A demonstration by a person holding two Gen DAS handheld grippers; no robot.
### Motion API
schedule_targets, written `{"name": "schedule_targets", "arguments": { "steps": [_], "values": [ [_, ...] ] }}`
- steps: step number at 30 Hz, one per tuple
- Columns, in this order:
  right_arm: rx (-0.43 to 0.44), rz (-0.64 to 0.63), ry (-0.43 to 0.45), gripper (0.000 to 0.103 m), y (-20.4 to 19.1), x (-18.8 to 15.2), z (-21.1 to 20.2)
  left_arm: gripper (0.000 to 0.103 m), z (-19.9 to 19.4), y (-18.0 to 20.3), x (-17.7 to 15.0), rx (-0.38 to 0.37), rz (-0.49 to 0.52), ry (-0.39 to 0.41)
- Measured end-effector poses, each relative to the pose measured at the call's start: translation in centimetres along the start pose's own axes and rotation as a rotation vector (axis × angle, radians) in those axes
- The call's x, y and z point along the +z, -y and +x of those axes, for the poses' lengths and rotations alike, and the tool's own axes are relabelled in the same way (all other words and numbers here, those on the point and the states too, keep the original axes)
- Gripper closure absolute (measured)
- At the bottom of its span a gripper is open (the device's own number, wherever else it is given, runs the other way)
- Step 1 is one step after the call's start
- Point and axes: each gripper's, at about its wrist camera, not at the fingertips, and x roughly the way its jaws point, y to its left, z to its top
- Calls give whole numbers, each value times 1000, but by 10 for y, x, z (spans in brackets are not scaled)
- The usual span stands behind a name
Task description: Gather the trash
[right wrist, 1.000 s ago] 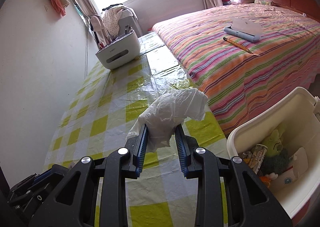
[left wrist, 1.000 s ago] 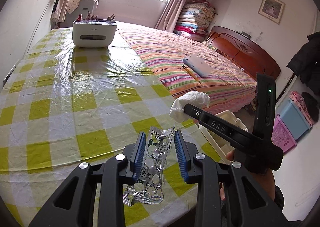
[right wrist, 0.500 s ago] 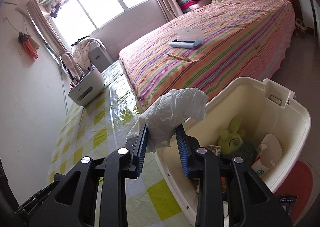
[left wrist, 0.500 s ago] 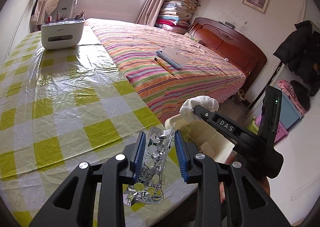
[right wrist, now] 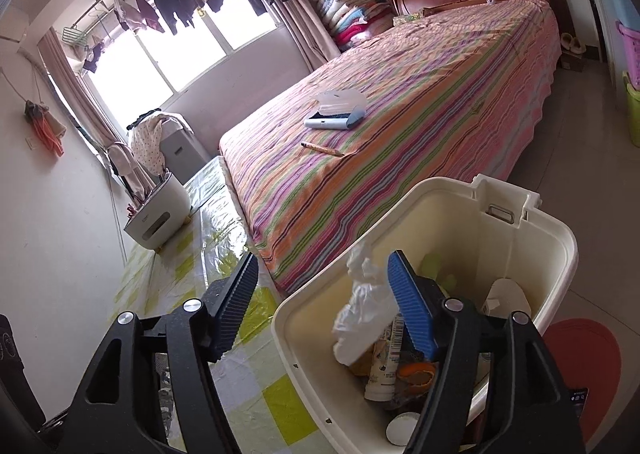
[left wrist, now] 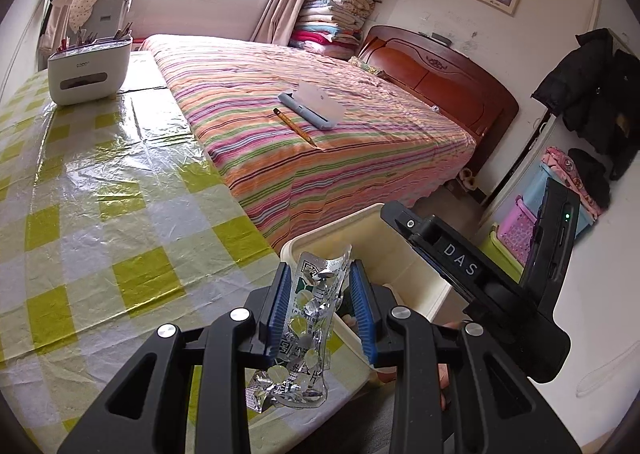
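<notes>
Two views, left wrist first: the left gripper is clenched on a crumpled silver foil blister pack, held over the table's near edge just beside the cream plastic bin; opening here could drop the pack on the rim or floor. From the right wrist, the right gripper has just been opening, jaws wide and nothing pinched; the white crumpled plastic bag sits inside the bin, though it might cling to the blue pad.
</notes>
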Motion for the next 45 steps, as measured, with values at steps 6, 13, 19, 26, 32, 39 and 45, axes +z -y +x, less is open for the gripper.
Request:
{"name": "schedule_targets", "arguments": {
  "steps": [6, 13, 19, 26, 32, 39, 45],
  "values": [
    [59, 186, 99, 30, 31, 2, -19, 73, 6, 6, 4, -17, -5, -8],
    [108, 342, 205, 25, 61, 1, -36, 73, 21, 22, 9, -47, 11, -17],
    [121, 352, 243, 25, 66, 1, -42, 73, 41, 36, 15, -61, 13, -28],
    [139, 380, 300, 25, 78, -3, -58, 71, 59, 47, 20, -95, 13, -26],
    [142, 342, 344, 24, 76, -9, -71, 69, 72, 50, 20, -132, -13, -11],
    [136, 303, 359, 23, 73, -10, -77, 20, 59, 54, 20, -88, -45, 96],
    [103, 119, 347, 20, 47, -22, -88, 20, 19, 41, 1, 154, 2, 107]
  ]
}}
